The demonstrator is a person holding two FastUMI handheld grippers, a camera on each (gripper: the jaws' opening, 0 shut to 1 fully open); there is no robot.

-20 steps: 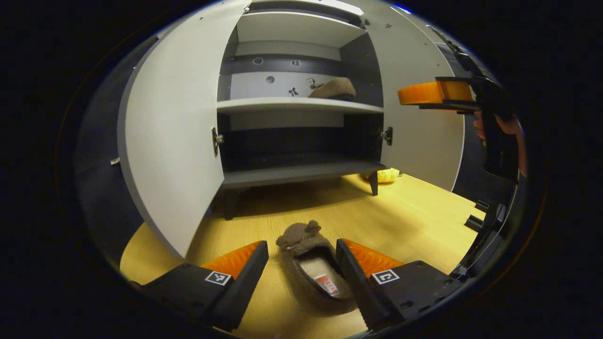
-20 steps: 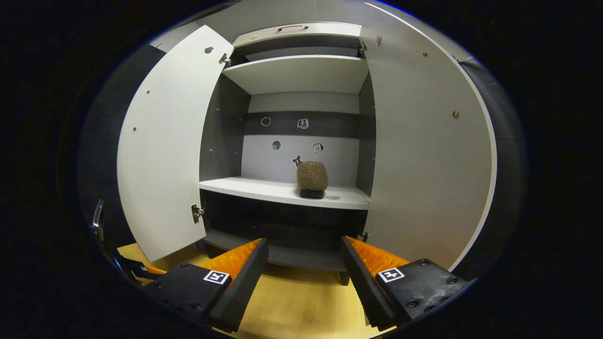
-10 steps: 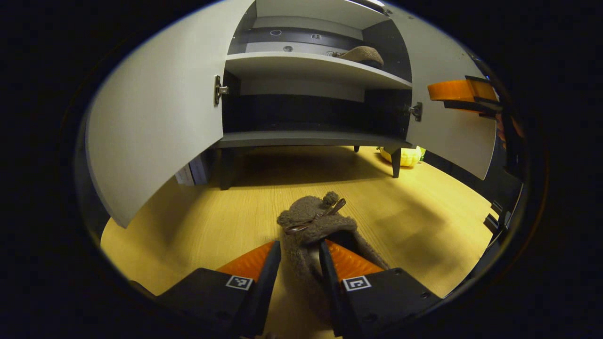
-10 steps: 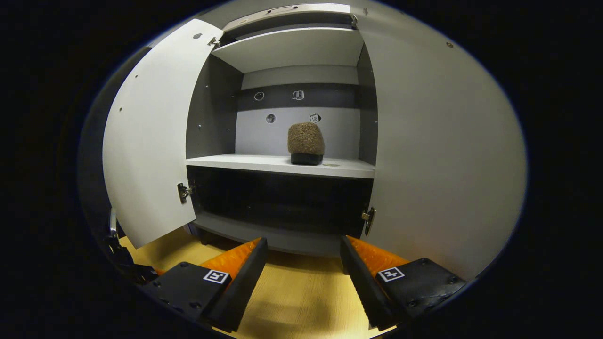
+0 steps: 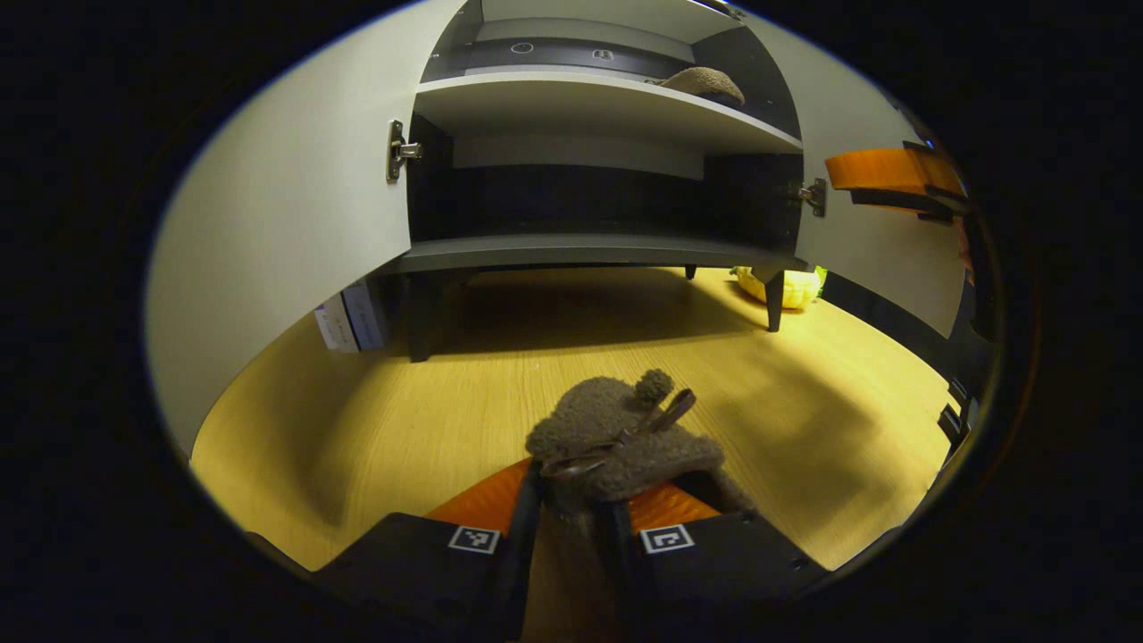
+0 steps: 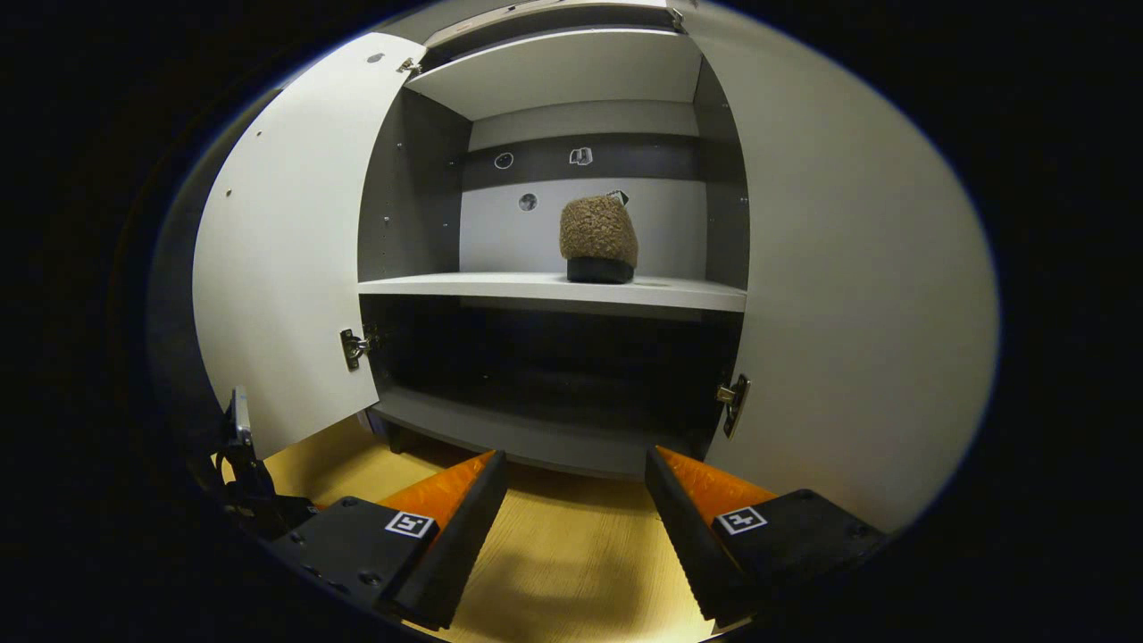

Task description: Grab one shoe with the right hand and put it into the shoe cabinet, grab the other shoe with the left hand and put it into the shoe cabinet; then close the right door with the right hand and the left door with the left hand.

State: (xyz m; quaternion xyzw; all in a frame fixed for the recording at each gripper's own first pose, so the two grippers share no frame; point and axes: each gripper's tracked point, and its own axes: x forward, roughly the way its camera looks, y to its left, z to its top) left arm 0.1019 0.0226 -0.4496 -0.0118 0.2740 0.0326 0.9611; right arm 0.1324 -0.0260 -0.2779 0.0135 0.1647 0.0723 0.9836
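- Two fuzzy brown slippers are the task's shoes: one slipper (image 5: 623,438) lies on the yellow wooden floor (image 5: 429,402), clamped at its heel end between the left gripper (image 5: 571,527) fingers, which stand nearly together, pressing its sides.
- The other slipper (image 6: 598,237) stands on the white middle shelf (image 6: 500,288) of the grey-and-white shoe cabinet (image 6: 571,446), toward the right side, near the back wall.
- Both white cabinet doors, left door (image 6: 286,259) and right door (image 6: 848,295), stand swung open.
- The right gripper (image 6: 576,500) hangs before the cabinet, jaws spread wide, holding nothing.
- A yellow object (image 5: 790,288) lies beside the cabinet's right leg; what it is cannot be told.
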